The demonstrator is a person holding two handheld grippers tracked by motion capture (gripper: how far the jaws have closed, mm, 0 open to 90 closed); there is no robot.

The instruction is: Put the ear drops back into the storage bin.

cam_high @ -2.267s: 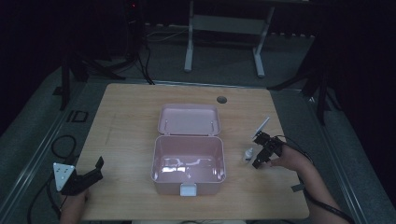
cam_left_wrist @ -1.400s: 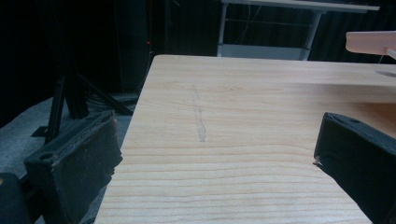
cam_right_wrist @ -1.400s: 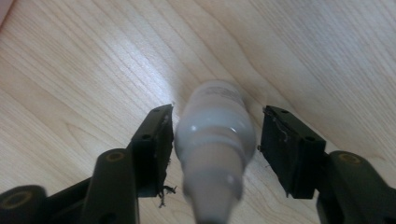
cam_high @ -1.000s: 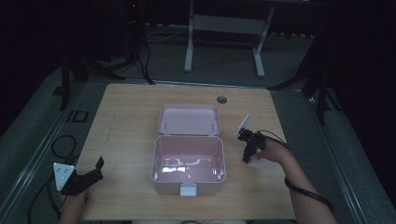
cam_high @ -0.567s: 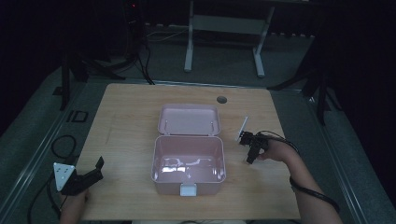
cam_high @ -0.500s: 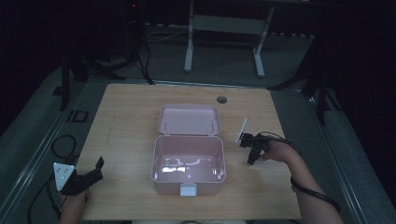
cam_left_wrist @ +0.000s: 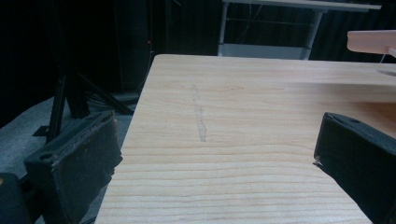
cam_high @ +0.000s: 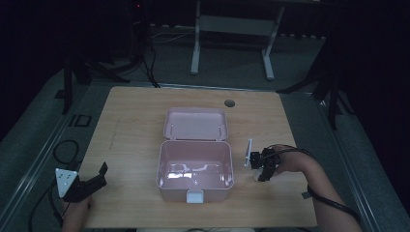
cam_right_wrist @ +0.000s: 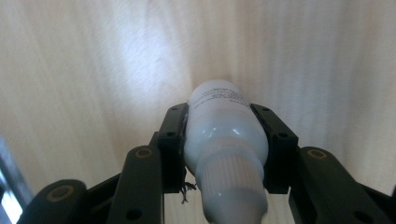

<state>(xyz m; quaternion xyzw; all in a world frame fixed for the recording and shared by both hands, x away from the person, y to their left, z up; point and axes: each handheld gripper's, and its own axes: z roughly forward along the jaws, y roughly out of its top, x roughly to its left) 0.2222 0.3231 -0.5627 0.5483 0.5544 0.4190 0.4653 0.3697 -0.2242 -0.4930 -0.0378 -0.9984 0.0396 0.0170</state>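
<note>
A pink box point(cam_high: 195, 166) stands open in the middle of the table, its lid point(cam_high: 196, 124) laid back behind it. My right gripper point(cam_high: 261, 166) is just right of the box, shut on a small white bottle point(cam_right_wrist: 225, 128) with a ribbed cap. In the right gripper view the bottle points down at the wood, its base close to the tabletop. My left gripper point(cam_high: 92, 182) rests at the table's front left corner, open, with nothing between its pads point(cam_left_wrist: 79, 158); the box's lid edge point(cam_left_wrist: 371, 41) peeks in at the far right of the left gripper view.
The wooden table point(cam_high: 130, 130) has a round cable hole point(cam_high: 229, 103) at the back. A faint scratch mark point(cam_left_wrist: 200, 116) runs along the wood ahead of the left gripper. Dark floor, cables and a metal stand point(cam_high: 232, 29) surround the table.
The right gripper moved with the white bottle from the table's right side toward the box, then dropped slightly lower beside it. The left gripper stayed still.
</note>
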